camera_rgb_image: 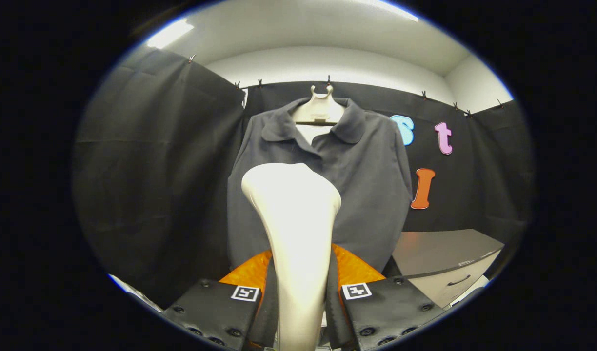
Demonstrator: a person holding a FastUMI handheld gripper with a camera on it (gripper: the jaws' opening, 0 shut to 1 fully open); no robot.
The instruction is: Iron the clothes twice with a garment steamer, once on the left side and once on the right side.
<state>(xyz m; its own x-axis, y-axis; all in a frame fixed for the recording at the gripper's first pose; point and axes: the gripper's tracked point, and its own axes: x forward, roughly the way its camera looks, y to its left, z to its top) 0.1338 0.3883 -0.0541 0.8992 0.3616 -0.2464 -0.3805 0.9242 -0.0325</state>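
Steamer held up before hung shirt.
Gripper (298, 273) fingers clamped on white garment steamer (293, 219); grey shirt (357, 185) on hanger (320, 109), black-draped booth wall, grey cabinet (440, 253) alongside.

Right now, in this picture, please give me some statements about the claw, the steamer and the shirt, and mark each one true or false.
1. The claw is shut on the white steamer. True.
2. The grey shirt lies folded on the cabinet. False: it hangs on a hanger, against the black cloth.
3. The steamer head points toward the shirt. True.
4. The cabinet drawer is pulled open. False: it is closed.
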